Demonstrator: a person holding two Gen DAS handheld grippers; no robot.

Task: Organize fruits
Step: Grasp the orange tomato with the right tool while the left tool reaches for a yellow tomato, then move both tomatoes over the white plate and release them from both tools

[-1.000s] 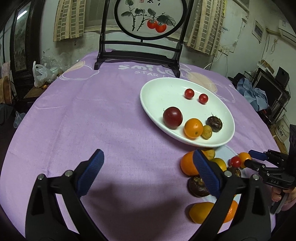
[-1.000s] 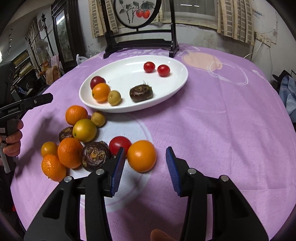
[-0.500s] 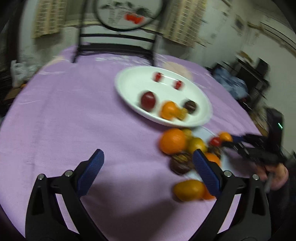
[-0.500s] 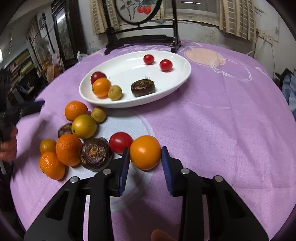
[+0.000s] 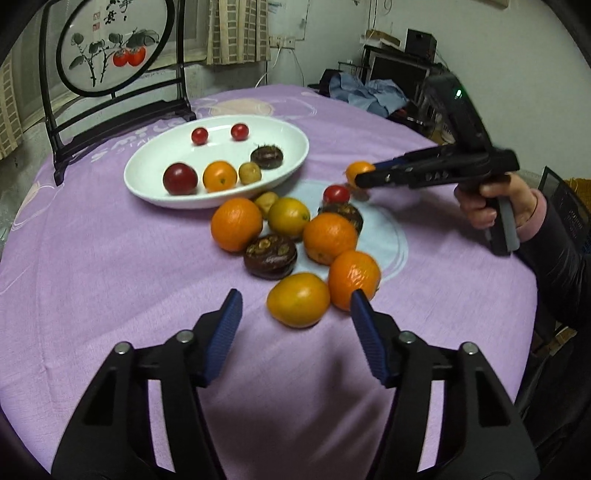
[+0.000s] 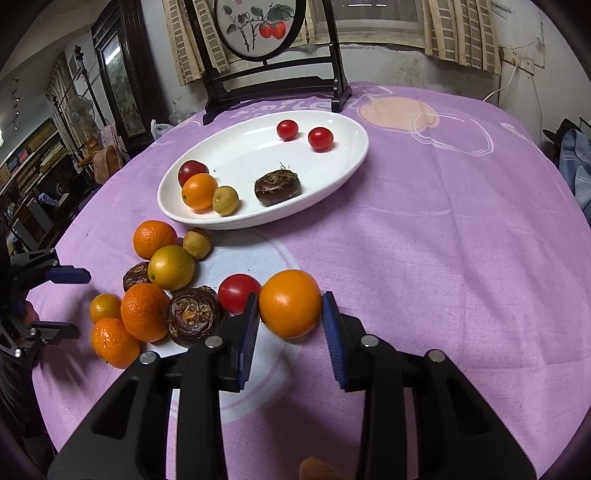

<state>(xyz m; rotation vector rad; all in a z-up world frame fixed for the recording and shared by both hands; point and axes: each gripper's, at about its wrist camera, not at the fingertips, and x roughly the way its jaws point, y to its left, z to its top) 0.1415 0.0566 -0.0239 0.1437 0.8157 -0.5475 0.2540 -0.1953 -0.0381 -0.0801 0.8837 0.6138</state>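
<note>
A white oval plate (image 5: 291, 134) (image 6: 343, 125) holds several fruits: two cherry tomatoes, a dark plum, a small orange, a longan and a water chestnut. A pile of oranges, chestnuts, a longan and a red tomato (image 6: 238, 291) lies on the purple cloth in front of it. My right gripper (image 6: 290, 319) (image 5: 364, 177) is shut on a small orange (image 6: 290, 302) (image 5: 358, 170), lifted just off the cloth. My left gripper (image 5: 295, 328) is open and empty, just short of a yellow-orange fruit (image 5: 298, 300) at the near edge of the pile.
A black stand with a round painted screen (image 5: 107, 55) (image 6: 258, 27) stands behind the plate. The round table's edge curves near on all sides. Furniture and clutter (image 5: 369, 88) fill the room beyond.
My right gripper closed on the small orange and raised it slightly. My left gripper swung right and came close to the fruit pile, still open.
</note>
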